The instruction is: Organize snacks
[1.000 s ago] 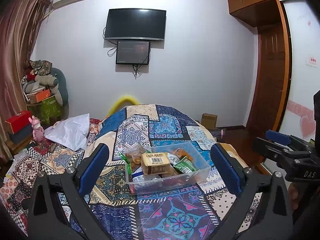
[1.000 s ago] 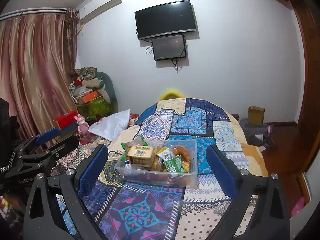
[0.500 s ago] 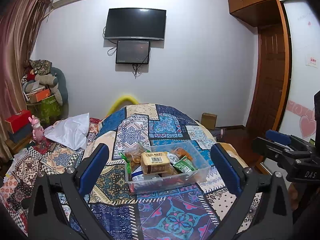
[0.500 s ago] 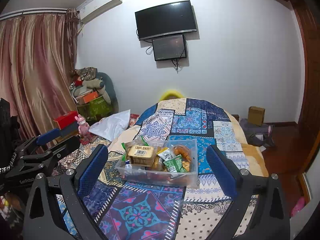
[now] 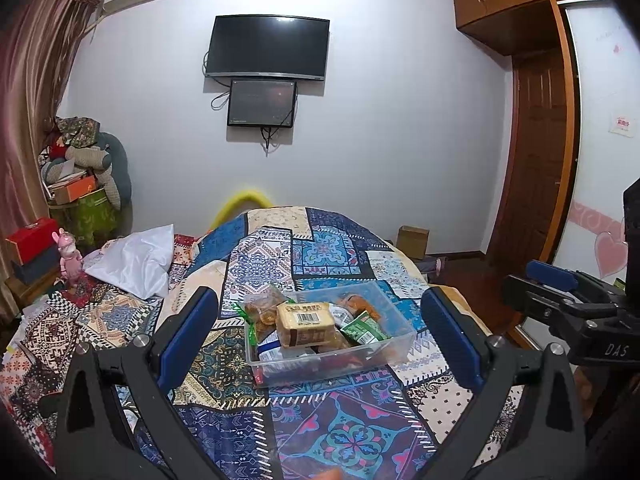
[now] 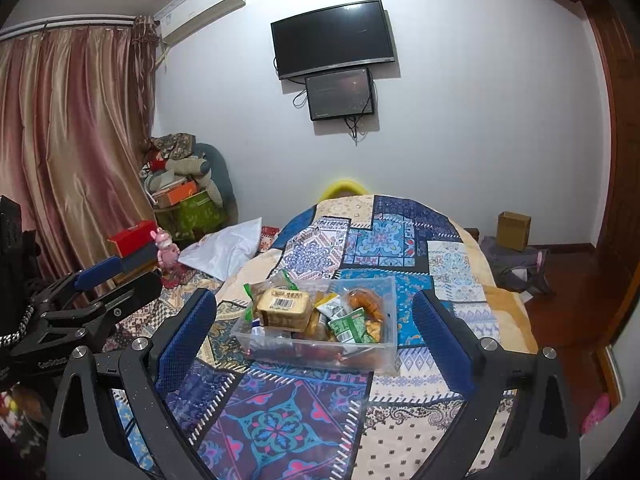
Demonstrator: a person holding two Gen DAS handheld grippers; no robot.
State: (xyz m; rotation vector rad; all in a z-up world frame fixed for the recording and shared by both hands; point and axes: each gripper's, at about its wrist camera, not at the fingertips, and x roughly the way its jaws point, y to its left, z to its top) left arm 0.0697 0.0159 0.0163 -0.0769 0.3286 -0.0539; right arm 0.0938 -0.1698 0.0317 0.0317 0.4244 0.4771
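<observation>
A clear plastic bin (image 5: 396,342) (image 6: 386,346) sits on a patchwork quilt and holds several snack packs. A tan bread pack with a barcode (image 5: 306,322) (image 6: 285,307) lies on top, with a green packet (image 5: 365,331) (image 6: 349,326) and an orange snack (image 6: 365,300) beside it. My left gripper (image 5: 320,334) is open and empty, held back from the bin, which shows between its blue pads. My right gripper (image 6: 316,334) is open and empty, likewise short of the bin. Each gripper shows at the edge of the other's view.
The quilt covers a bed (image 5: 332,420) that drops off to a wooden floor on the right. A white pillow (image 5: 134,258) and a pink toy figure (image 5: 69,250) lie to the left. Boxes and bedding are stacked by the curtain (image 6: 72,152). A cardboard box (image 6: 514,230) stands by the far wall.
</observation>
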